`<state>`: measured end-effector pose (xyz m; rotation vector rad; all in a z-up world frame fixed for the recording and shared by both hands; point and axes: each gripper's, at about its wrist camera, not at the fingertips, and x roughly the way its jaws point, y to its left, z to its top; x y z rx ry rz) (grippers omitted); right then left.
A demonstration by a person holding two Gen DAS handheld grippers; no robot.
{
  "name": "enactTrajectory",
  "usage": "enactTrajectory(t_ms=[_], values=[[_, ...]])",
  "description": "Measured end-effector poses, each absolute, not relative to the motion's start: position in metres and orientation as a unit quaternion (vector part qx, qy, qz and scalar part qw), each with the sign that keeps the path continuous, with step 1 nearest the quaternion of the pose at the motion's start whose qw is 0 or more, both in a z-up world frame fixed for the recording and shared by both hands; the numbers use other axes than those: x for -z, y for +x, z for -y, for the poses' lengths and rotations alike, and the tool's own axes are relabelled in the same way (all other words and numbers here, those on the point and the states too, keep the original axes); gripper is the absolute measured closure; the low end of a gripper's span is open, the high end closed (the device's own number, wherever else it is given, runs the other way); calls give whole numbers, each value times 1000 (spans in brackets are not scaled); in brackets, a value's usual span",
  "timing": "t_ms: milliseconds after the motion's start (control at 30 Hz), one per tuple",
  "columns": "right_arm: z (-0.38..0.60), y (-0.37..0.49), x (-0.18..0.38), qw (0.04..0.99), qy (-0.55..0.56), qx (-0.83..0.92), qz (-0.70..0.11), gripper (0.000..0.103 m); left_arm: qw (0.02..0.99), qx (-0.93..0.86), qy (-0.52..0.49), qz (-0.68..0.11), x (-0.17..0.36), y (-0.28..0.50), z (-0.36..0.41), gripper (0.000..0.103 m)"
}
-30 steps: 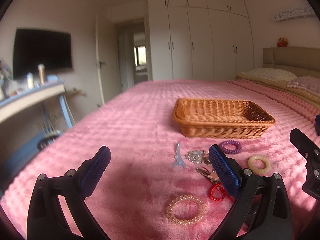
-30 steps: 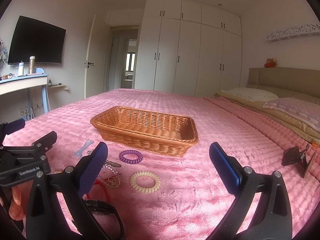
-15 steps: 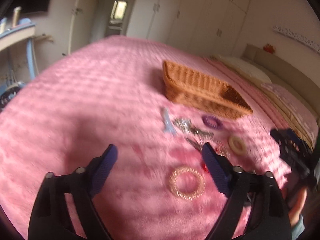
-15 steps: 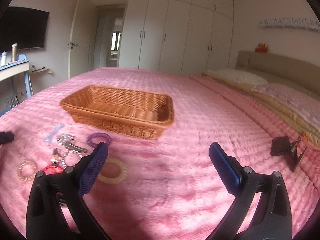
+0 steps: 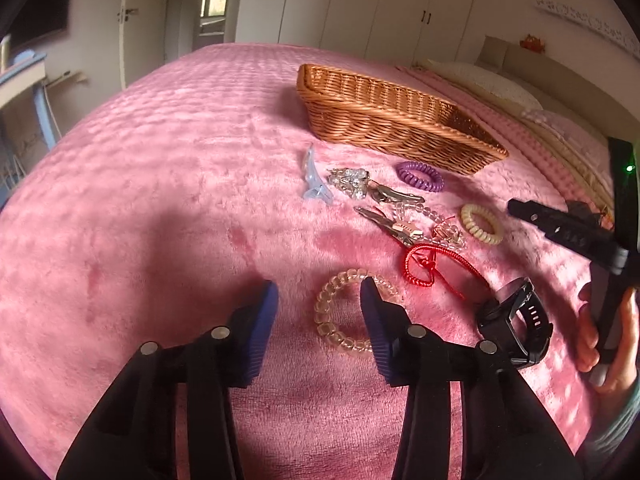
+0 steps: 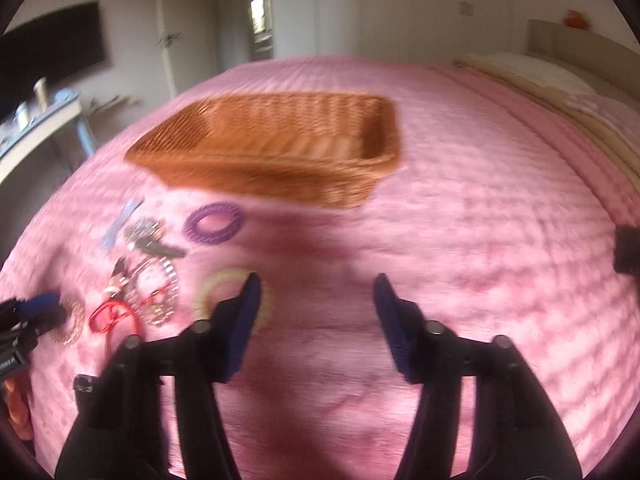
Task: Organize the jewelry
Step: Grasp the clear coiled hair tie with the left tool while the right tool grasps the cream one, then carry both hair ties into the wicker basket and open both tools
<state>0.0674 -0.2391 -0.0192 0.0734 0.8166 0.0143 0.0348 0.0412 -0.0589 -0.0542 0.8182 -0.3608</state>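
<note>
Two tongs are half closing on nothing: the left gripper (image 5: 320,308) over the clear bracelet (image 5: 352,316), the right gripper (image 6: 316,292) by the cream hair tie (image 6: 208,292). Next, pinch each, then carry to the basket (image 5: 384,116).

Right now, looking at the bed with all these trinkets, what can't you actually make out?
- Clear bead bracelet, left wrist view: its right arc is hidden behind the left gripper finger.
- Cream coil hair tie, right wrist view: partly covered by the right gripper finger, and motion-blurred.
- Silver clips and beads, right wrist view: smeared, individual pieces unreadable.
- Wicker basket, left wrist view: the near wall hides its floor.
- Black watch, left wrist view: face not readable.
</note>
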Motion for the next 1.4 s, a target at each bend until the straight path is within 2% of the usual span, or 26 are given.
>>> enactTrajectory(t_ms=[133, 267, 300, 333, 367, 400, 433, 533, 767, 1033, 1233, 1400], values=[[227, 83, 31, 903, 43, -12, -427, 56, 900, 171, -30, -399, 62, 39, -43, 69], [216, 88, 43, 902, 14, 5, -432, 69, 904, 168, -6, -394, 64, 37, -34, 70], [214, 87, 43, 903, 11, 1, -430, 76, 904, 168, -3, -393, 64, 36, -33, 70], [213, 87, 44, 903, 8, 0, -429, 77, 905, 167, 0, -392, 64, 36, -32, 70], [211, 86, 44, 904, 4, -1, -427, 79, 906, 165, 5, -390, 63, 35, -31, 72], [210, 85, 43, 905, 2, -5, -425, 87, 907, 165, 9, -388, 63, 34, -30, 77], [208, 83, 44, 906, 2, -12, -422, 90, 908, 165, 15, -385, 63, 33, -27, 86], [210, 82, 42, 908, 6, -11, -419, 92, 910, 163, 28, -380, 62, 31, -24, 94], [229, 67, 30, 919, 56, -31, -389, 93, 918, 170, 17, -358, 50, 23, -28, 95], [234, 45, -25, 943, 81, -67, -317, 93, 938, 204, -18, -281, -18, 12, -23, 95], [240, 86, -82, 957, 56, -49, -280, 93, 944, 225, -20, -241, -69, 53, -2, 95], [249, 152, -87, 950, 47, -26, -308, 93, 942, 227, -5, -247, -80, 119, 32, 95]])
